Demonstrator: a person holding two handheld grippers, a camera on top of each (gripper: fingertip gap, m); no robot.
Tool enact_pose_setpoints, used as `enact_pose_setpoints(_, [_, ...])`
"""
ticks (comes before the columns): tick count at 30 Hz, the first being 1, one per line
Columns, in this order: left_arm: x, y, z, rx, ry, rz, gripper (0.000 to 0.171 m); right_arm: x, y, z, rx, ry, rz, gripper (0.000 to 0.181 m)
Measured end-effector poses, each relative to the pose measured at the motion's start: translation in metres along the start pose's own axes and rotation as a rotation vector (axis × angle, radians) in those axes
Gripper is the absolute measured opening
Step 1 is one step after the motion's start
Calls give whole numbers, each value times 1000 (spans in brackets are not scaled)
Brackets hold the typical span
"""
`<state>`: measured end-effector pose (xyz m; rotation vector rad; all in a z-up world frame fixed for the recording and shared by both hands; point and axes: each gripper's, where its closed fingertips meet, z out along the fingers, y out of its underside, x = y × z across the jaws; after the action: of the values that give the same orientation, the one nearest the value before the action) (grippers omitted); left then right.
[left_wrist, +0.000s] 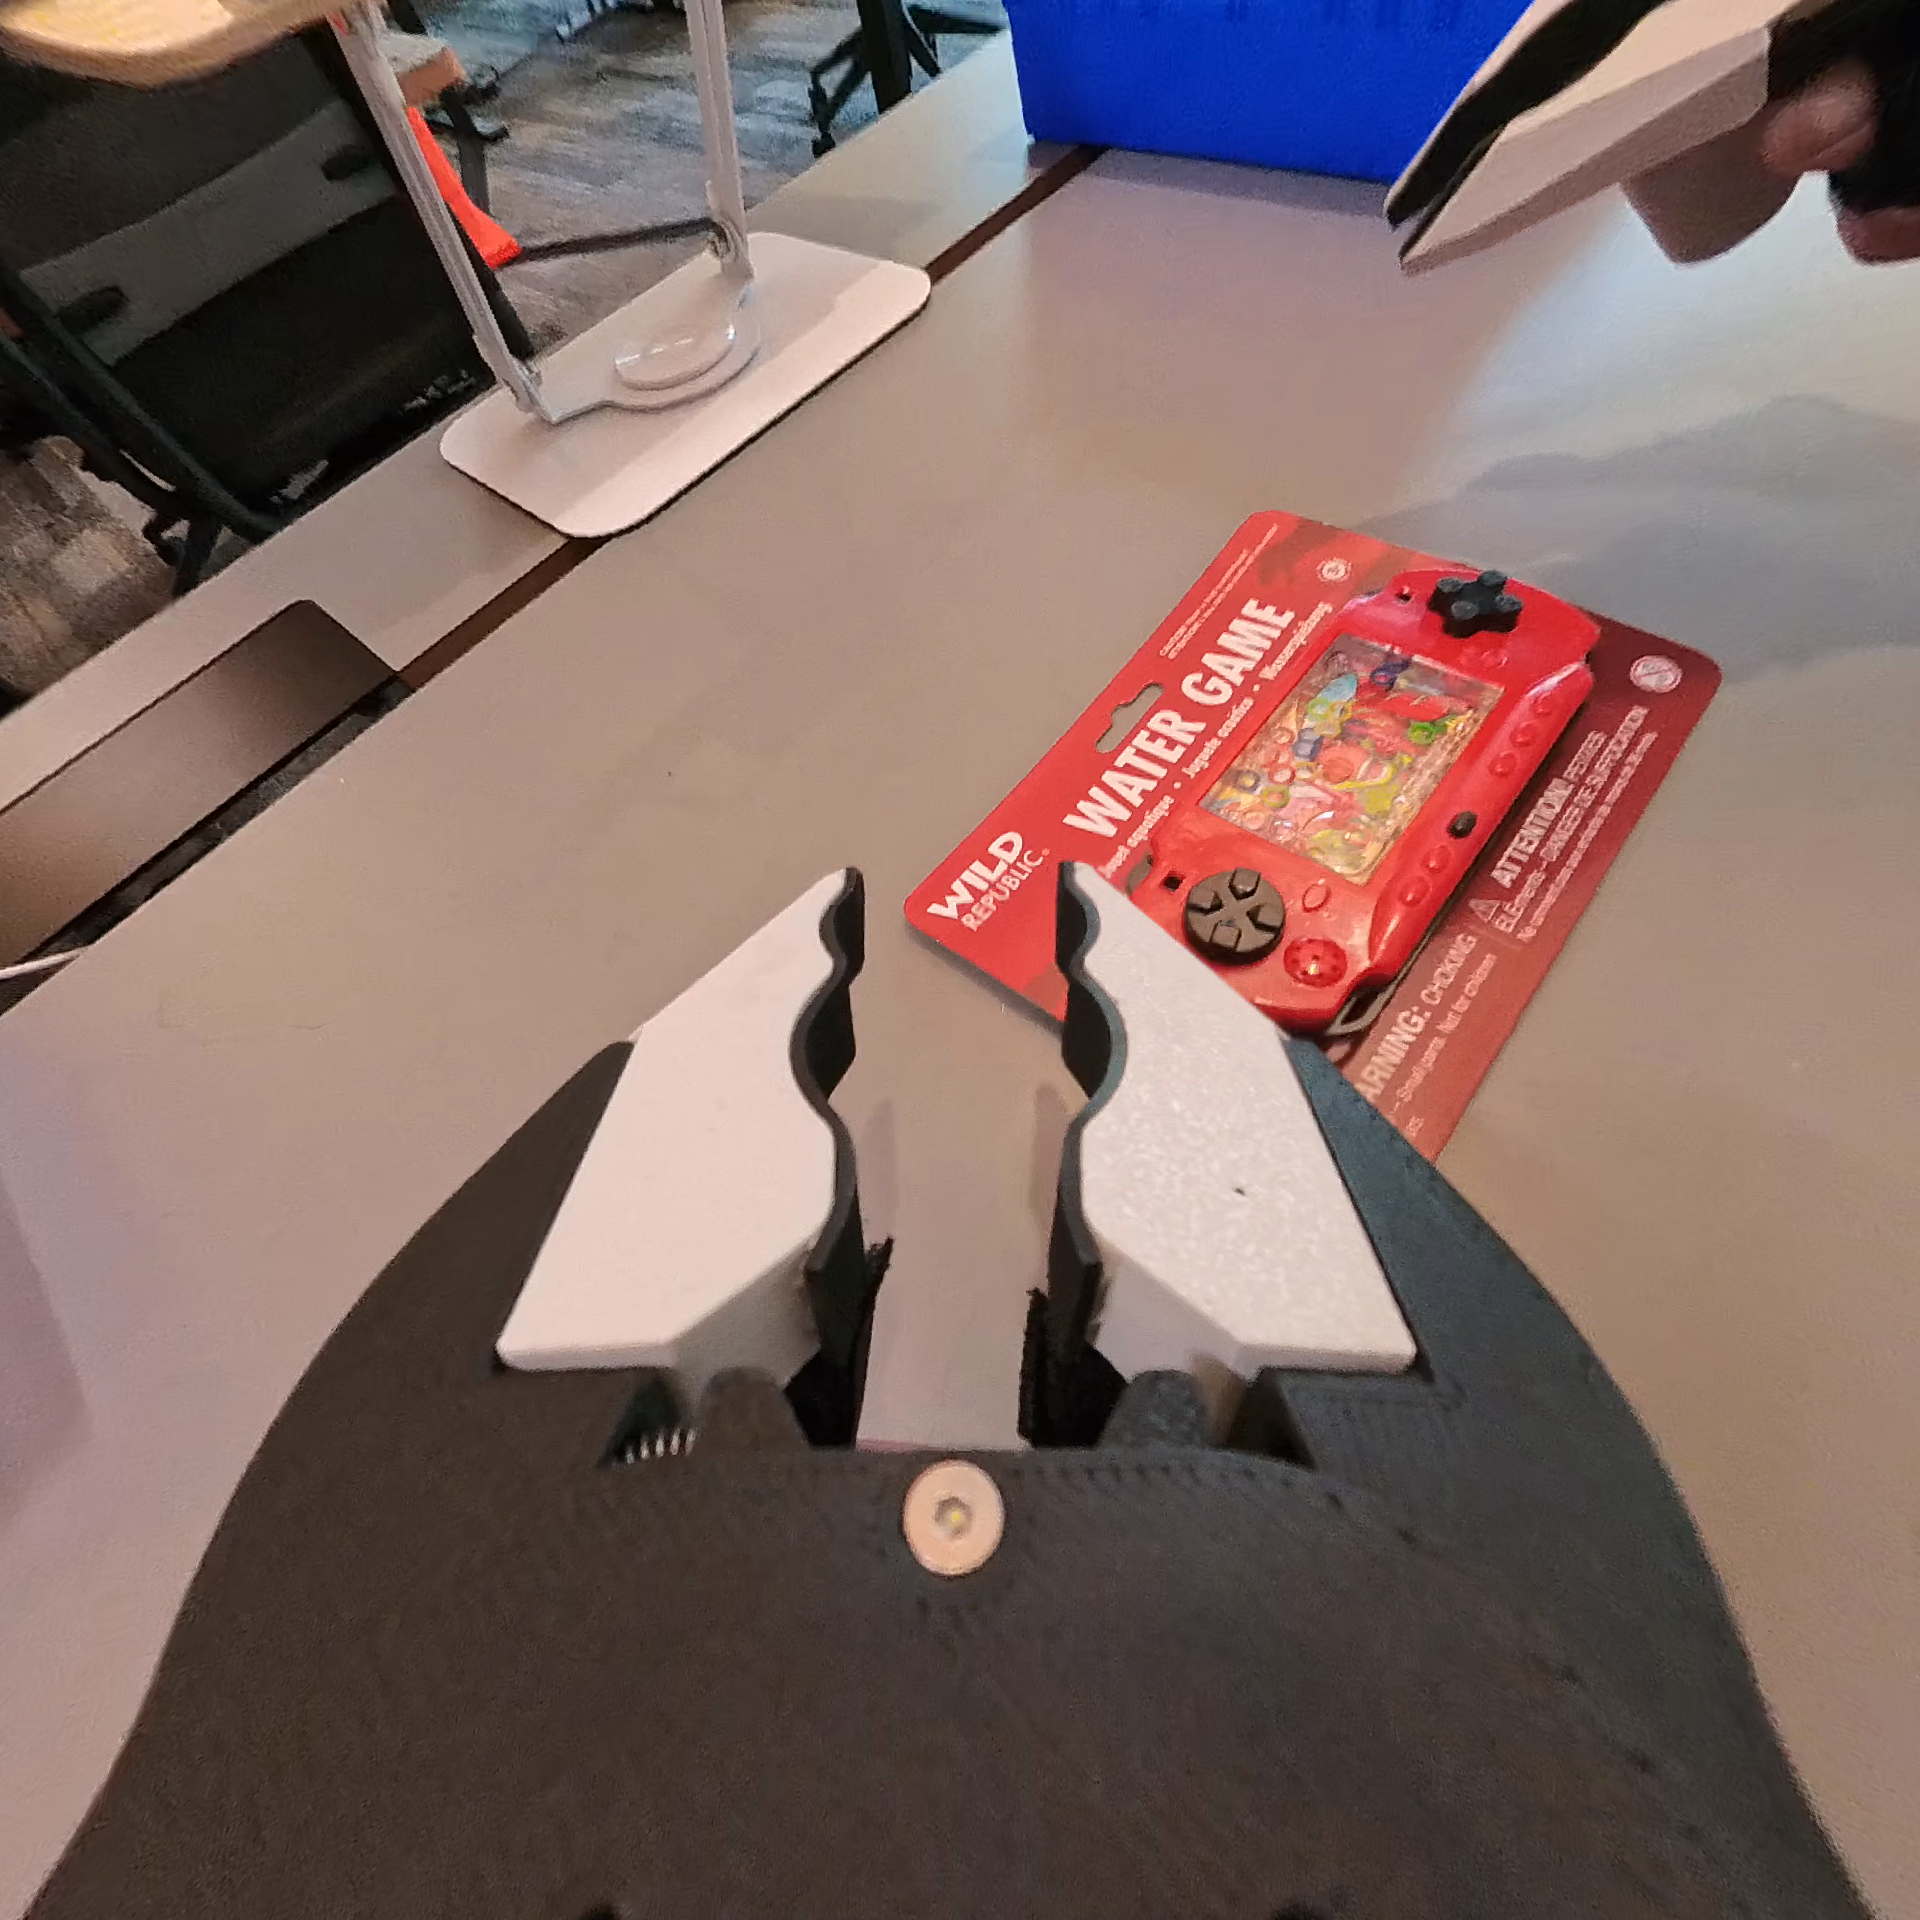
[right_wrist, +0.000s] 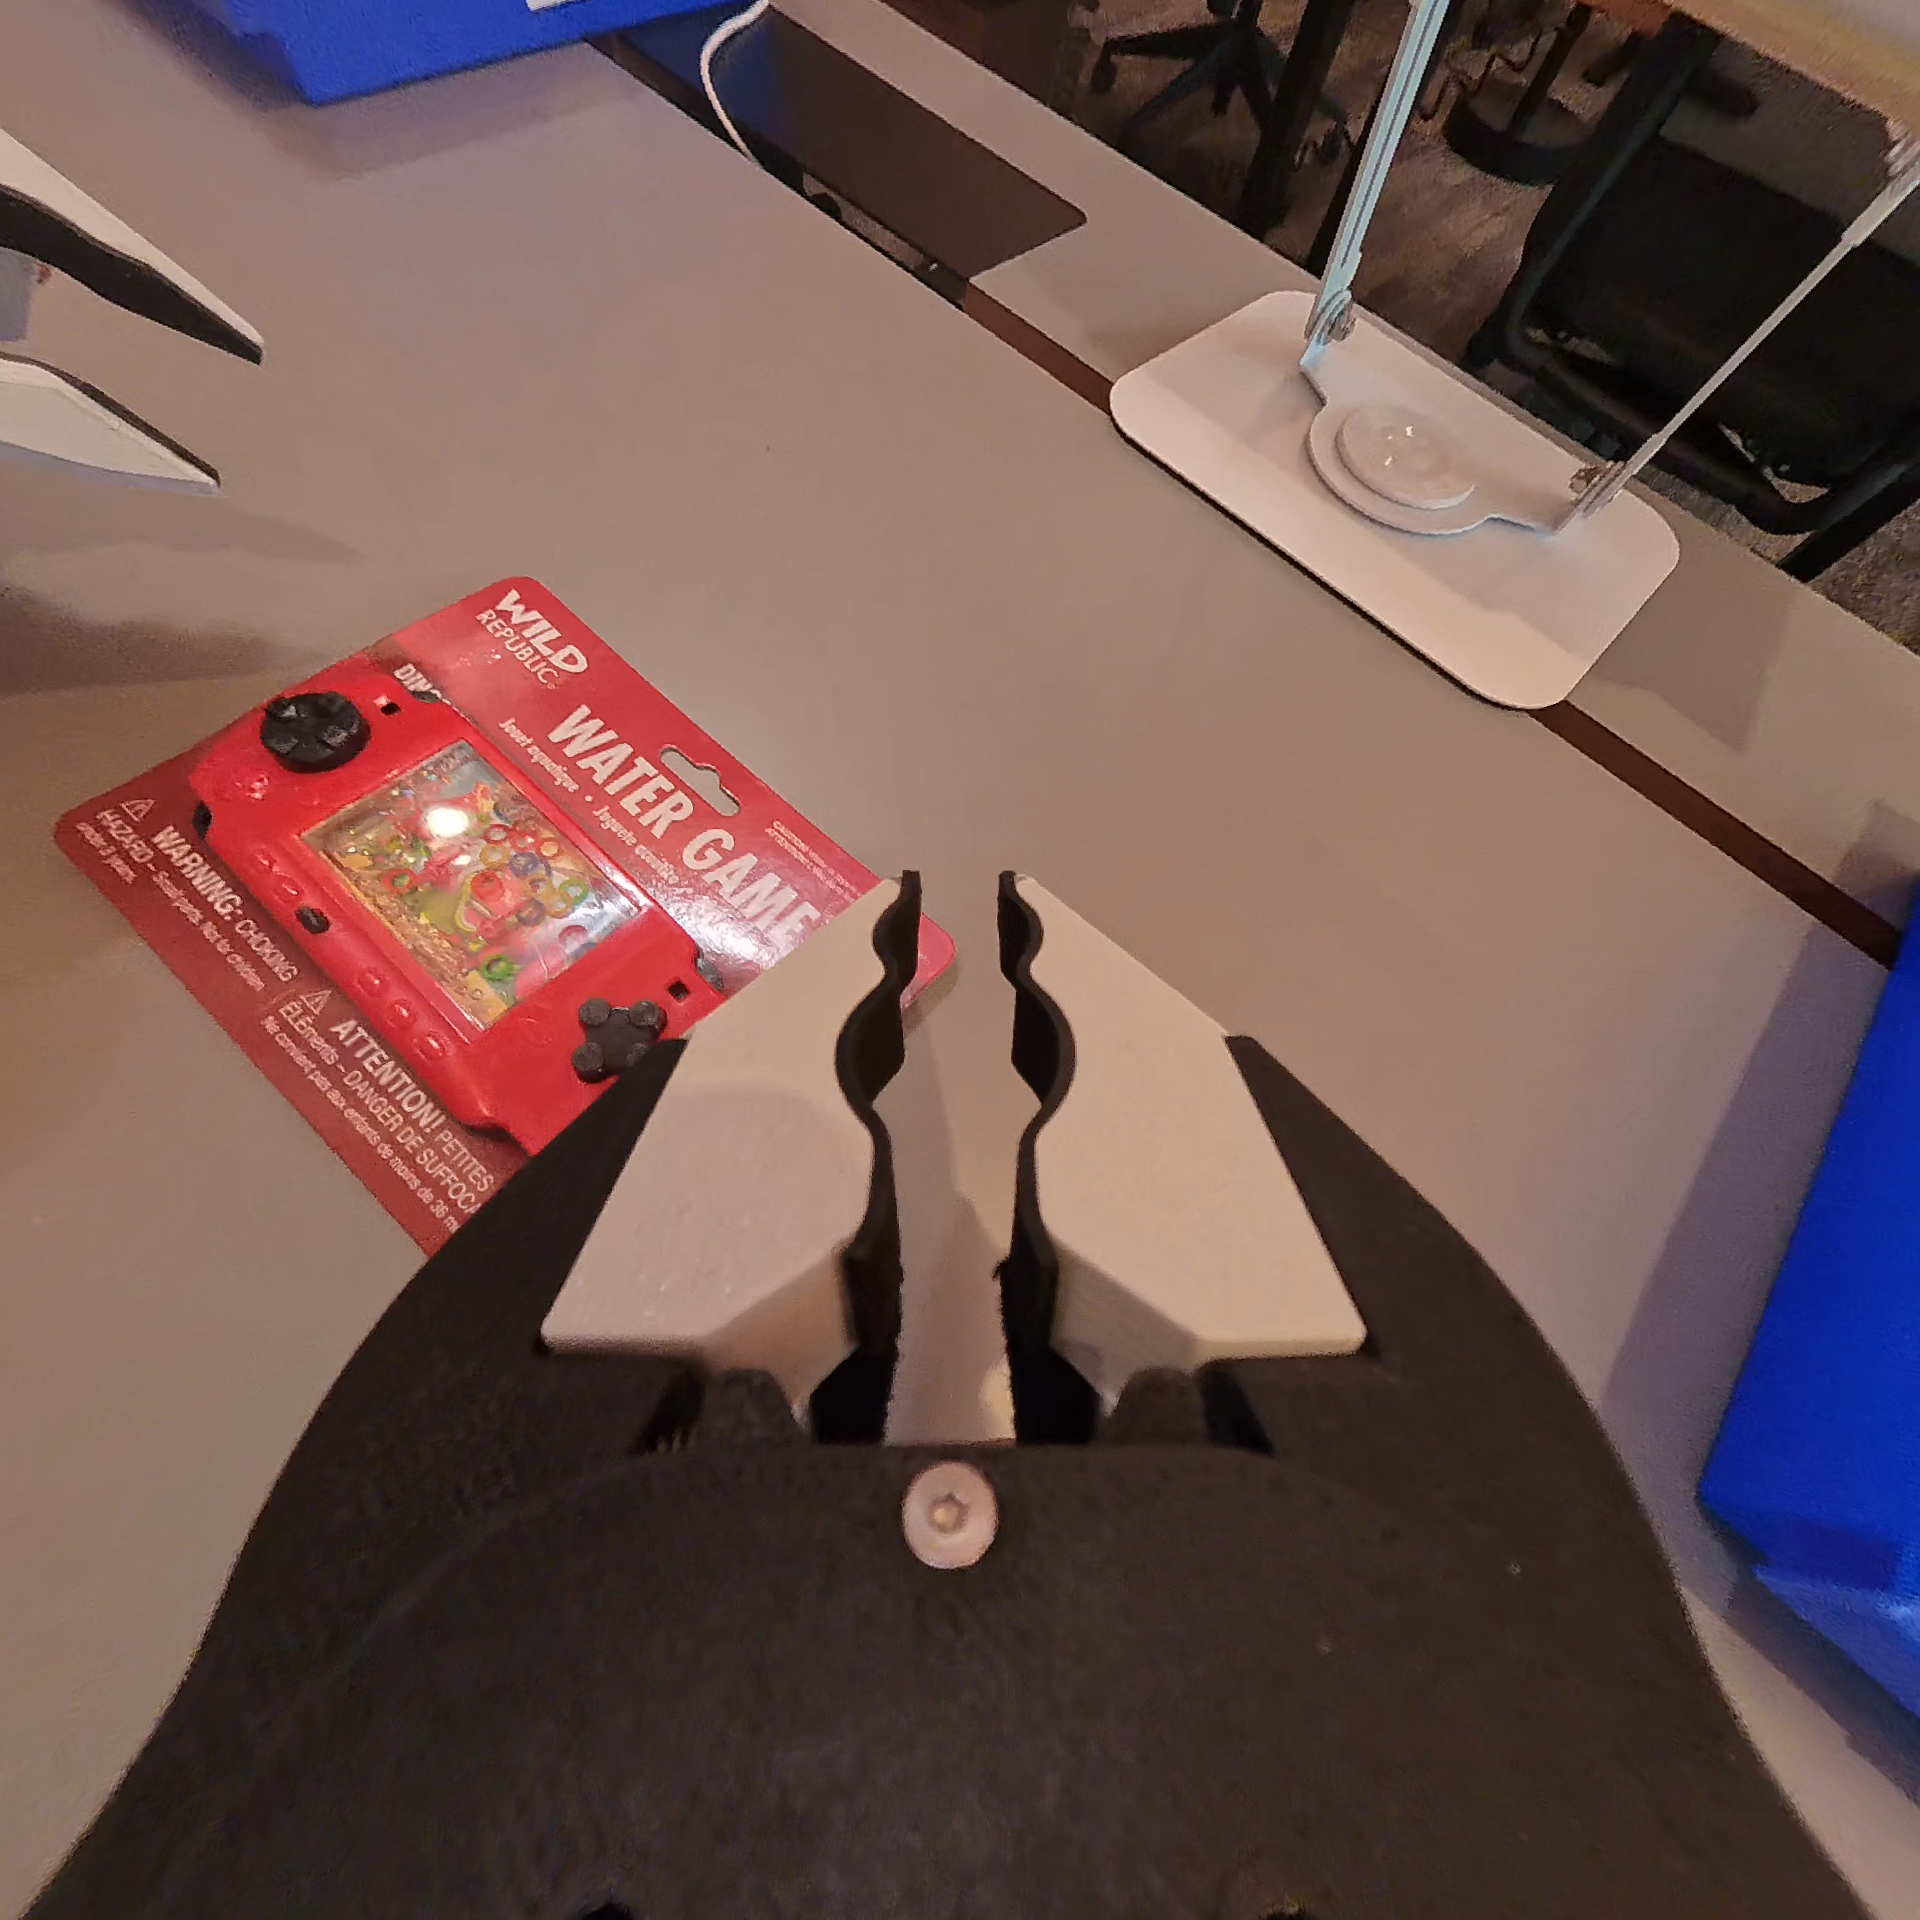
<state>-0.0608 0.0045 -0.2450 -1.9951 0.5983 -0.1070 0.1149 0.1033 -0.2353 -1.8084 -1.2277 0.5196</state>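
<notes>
A red handheld toy game on a red backing card (left_wrist: 1340, 800) lies flat on the grey table (left_wrist: 727, 727). My left gripper (left_wrist: 958, 883) is open and empty, its fingertips above the card's near left corner. In the right wrist view the same toy card (right_wrist: 468, 883) lies left of centre. My right gripper (right_wrist: 958, 883) is open a little and empty, with its left fingertip over the card's right corner. The right gripper also shows far off in the left wrist view (left_wrist: 1558, 145), held by a hand. The left gripper shows at the left edge of the right wrist view (right_wrist: 114, 343).
A white lamp base (left_wrist: 686, 384) with a slanted metal arm stands at the table's far edge; it also shows in the right wrist view (right_wrist: 1392, 488). A blue box (left_wrist: 1226, 73) sits at the back, and a blue thing (right_wrist: 1839, 1299) at right. A dark cable hatch (right_wrist: 914, 177) is set in the table.
</notes>
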Motion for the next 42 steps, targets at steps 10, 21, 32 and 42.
enact_pose_setpoints(10, [1, 16, 9, -47, 31, -32, 34, 4, 9, 2, -15, -16, 39, 12])
enact_pose_setpoints(21, [-5, 16, 10, -48, -14, -35, 35, 4, 10, 3, -18, -16, 40, 12])
enact_pose_setpoints(32, [3, 17, 11, -50, 32, -52, 35, -4, 17, 4, -55, -67, 37, 25])
enact_pose_setpoints(42, [8, 16, 11, -43, 63, -57, 35, -15, 27, 6, -98, -137, 22, 30])
